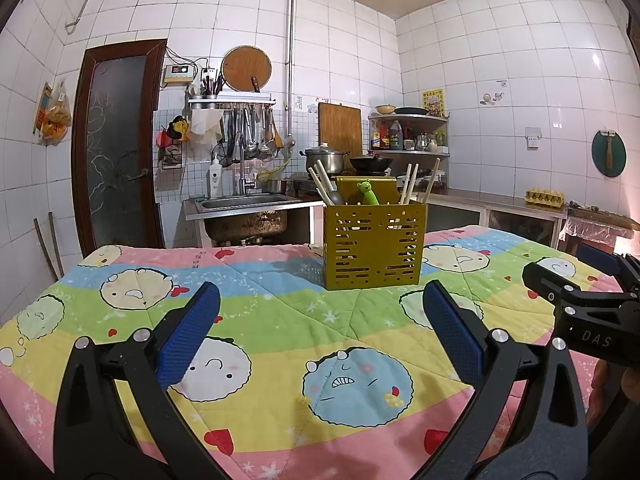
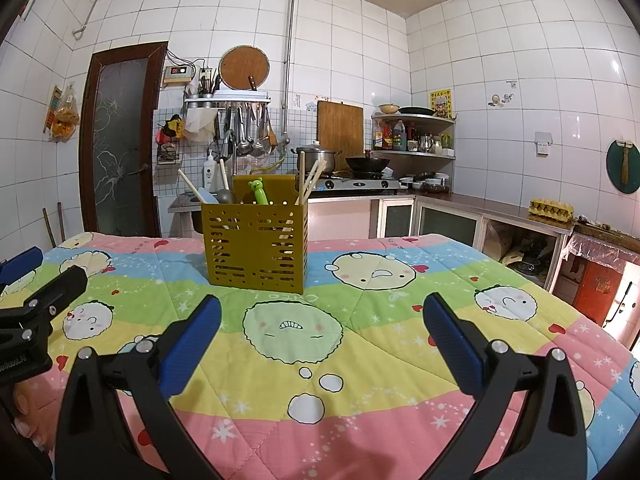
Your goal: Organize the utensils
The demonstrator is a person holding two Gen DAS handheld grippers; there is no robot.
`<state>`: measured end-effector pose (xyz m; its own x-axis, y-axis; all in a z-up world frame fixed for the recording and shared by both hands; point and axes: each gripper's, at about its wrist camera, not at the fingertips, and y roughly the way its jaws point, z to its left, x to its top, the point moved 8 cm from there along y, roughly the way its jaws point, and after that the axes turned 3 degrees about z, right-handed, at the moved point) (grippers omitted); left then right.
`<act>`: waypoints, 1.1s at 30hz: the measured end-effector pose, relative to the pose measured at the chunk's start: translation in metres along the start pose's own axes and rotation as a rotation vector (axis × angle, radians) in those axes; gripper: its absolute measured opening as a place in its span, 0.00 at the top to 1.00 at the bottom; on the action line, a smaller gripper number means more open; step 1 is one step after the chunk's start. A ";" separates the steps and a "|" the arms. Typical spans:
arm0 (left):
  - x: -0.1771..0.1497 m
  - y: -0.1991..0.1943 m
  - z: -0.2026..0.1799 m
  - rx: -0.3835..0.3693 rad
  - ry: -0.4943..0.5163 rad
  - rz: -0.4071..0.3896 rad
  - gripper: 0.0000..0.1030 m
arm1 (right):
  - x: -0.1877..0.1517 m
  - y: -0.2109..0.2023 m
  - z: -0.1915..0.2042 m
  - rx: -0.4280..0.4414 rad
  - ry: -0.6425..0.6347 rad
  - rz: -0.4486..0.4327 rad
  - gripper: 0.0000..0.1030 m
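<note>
An olive-yellow slotted utensil caddy point(image 1: 374, 246) point(image 2: 256, 246) stands upright on the quilt-covered table. Inside it are wooden chopsticks point(image 1: 408, 184) point(image 2: 310, 182), a grey spoon point(image 1: 335, 197) point(image 2: 226, 196) and a green frog-topped utensil point(image 1: 368, 193) point(image 2: 259, 192). My left gripper point(image 1: 320, 300) hovers open in front of the caddy with nothing between its blue pads. My right gripper point(image 2: 322, 312) is open too, empty, with the caddy ahead to its left. Each gripper shows at the edge of the other's view.
A colourful cartoon quilt point(image 1: 280, 320) point(image 2: 360, 320) covers the table. Behind it are a steel sink point(image 1: 248, 204), a stove with a wok point(image 2: 366, 164) and pot point(image 2: 316, 158), a hanging utensil rack point(image 1: 248, 136), corner shelves point(image 2: 416, 136) and a counter with an egg tray point(image 2: 551, 206).
</note>
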<state>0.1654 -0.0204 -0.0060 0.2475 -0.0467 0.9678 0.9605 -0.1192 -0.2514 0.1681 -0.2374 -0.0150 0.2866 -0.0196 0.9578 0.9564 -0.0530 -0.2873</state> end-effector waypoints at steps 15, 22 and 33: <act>0.000 0.000 0.001 0.000 -0.001 0.001 0.05 | 0.000 -0.001 0.000 0.000 0.000 -0.001 0.04; 0.000 0.000 0.001 0.002 0.003 -0.002 0.05 | -0.002 0.000 -0.002 -0.003 0.001 0.002 0.04; -0.001 -0.001 0.003 0.003 0.000 0.002 0.05 | -0.003 0.000 -0.003 -0.003 0.001 0.003 0.04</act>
<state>0.1650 -0.0172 -0.0070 0.2496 -0.0470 0.9672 0.9603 -0.1162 -0.2535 0.1671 -0.2407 -0.0177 0.2895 -0.0203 0.9570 0.9553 -0.0560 -0.2902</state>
